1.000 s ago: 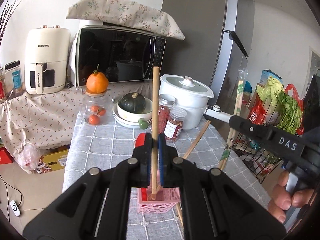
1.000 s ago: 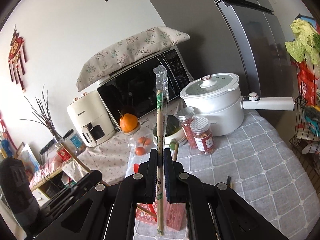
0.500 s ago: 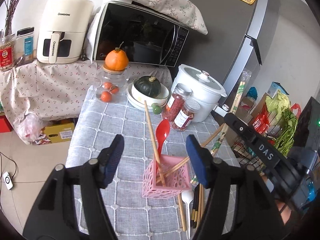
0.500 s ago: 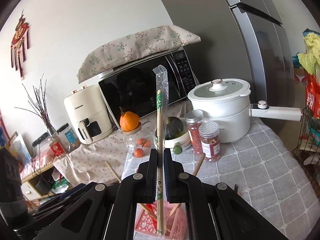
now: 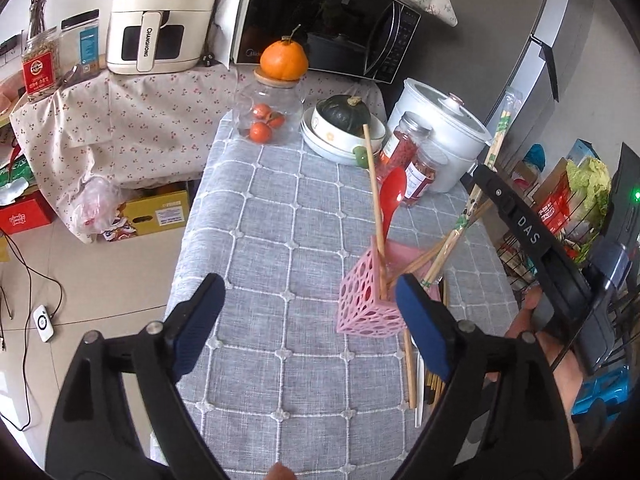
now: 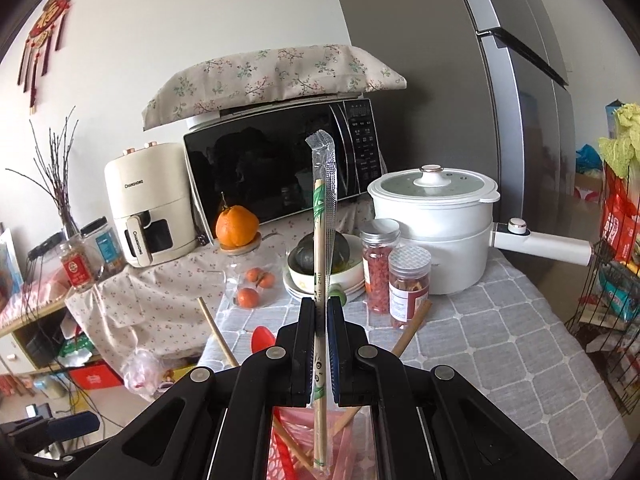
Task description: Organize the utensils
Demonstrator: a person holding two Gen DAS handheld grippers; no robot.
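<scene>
A pink perforated holder [image 5: 370,296] stands on the grey checked tablecloth [image 5: 288,216]. A bare wooden chopstick [image 5: 374,192], a red spoon [image 5: 393,198] and more chopsticks lean in it. My left gripper [image 5: 310,320] hangs just in front of the holder. Its jaws are opening wide and nothing is between them. My right gripper [image 6: 320,314] is shut on a plastic-wrapped pair of chopsticks [image 6: 323,216], held upright over the holder [image 6: 352,444]. Loose chopsticks and a white spoon [image 5: 418,376] lie on the cloth beside the holder.
At the back of the table stand a white pot [image 6: 434,216], two red-filled jars [image 6: 394,272], a bowl with a dark squash [image 5: 344,120] and a glass jar topped by an orange [image 5: 272,112]. A microwave [image 5: 320,20], an air fryer [image 5: 156,16] and a fridge [image 6: 516,92] stand behind. A wire rack with vegetables [image 5: 576,200] is at the right.
My left gripper let go of the wooden chopstick, which now leans in the pink holder, and its jaws spread wide. My right gripper carried the wrapped chopsticks over the holder.
</scene>
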